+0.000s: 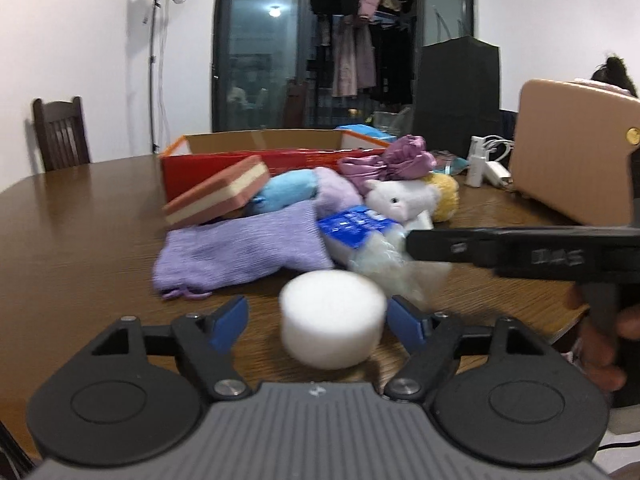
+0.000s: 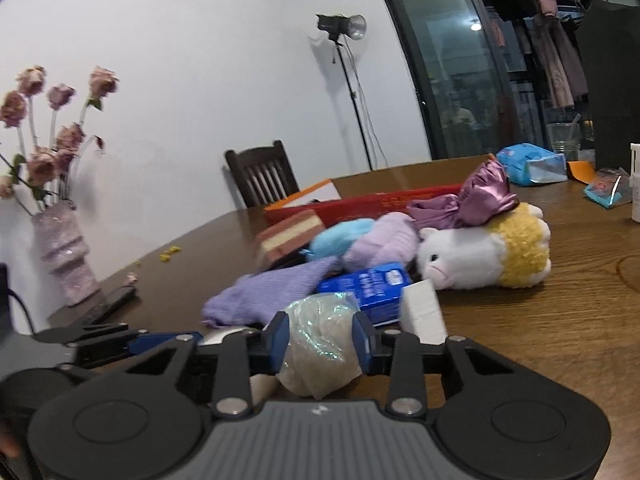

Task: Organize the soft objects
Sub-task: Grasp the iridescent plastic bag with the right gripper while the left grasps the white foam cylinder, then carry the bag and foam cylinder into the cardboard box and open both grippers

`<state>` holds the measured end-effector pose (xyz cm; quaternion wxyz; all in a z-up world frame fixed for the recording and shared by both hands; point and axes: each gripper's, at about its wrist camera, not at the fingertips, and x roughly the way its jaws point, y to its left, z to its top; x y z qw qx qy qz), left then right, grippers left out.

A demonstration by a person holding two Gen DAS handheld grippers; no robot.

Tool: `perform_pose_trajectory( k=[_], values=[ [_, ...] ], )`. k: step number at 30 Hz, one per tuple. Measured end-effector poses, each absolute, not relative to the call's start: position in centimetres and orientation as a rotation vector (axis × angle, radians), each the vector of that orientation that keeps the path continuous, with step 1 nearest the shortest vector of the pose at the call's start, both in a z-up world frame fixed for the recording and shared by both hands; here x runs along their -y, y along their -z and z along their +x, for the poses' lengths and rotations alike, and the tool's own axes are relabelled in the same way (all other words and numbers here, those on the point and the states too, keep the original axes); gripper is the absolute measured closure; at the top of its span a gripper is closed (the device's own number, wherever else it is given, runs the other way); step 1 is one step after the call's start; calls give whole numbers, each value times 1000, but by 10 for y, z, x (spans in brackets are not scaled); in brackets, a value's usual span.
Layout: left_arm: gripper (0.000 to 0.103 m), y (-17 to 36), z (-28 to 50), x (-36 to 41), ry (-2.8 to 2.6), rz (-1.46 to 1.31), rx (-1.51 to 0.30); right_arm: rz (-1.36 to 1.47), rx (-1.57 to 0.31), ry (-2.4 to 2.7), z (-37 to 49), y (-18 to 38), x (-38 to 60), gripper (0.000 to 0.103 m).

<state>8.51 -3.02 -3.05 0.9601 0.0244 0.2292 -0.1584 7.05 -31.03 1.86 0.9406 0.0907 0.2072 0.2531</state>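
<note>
Brown wooden tabletop (image 1: 100, 220) is carrying a pile of soft things before a red cardboard box (image 1: 208, 170). Left hand-held gripper (image 1: 316, 316) is standing wide around a white round foam puck (image 1: 332, 320), right pad touching, left pad apart. Lilac knitted sock (image 1: 240, 252) is lying just behind. Right hand-held gripper (image 2: 320, 340) is squeezing a crinkly clear plastic bundle (image 2: 320, 344), beside the blue packet (image 2: 372, 286).
</note>
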Motion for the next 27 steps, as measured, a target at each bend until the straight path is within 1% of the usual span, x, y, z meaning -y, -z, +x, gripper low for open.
perform_pose_trajectory(
  k=[3,6,8,9,10,13,17,22,24,25,26,27],
  values=[
    [20,29,82,26,323,34,-455,190,-401,-493,62,-23,317,62],
    [19,31,84,30,331,49,-453,201,-391,-455,64,-25,327,60],
    [19,33,86,33,335,59,-455,206,-403,-442,66,-25,329,52],
    [19,35,88,34,332,62,-459,202,-403,-447,66,-24,328,50],
    [22,35,89,34,327,62,-461,196,-402,-446,66,-23,328,49],
    [45,37,93,32,339,53,-482,194,-416,-401,75,-18,330,49],
    [46,38,95,29,350,49,-480,195,-424,-374,88,-17,336,48],
    [47,34,100,27,334,34,-482,183,-424,-472,89,-18,321,48],
    [47,29,99,24,337,25,-465,153,-437,-504,88,-16,311,49],
    [47,26,100,22,338,25,-456,136,-445,-507,88,-15,306,52],
    [47,23,100,21,336,24,-449,116,-456,-506,89,-13,301,62],
    [47,20,101,20,333,18,-442,102,-464,-506,90,-13,298,65]
  ],
)
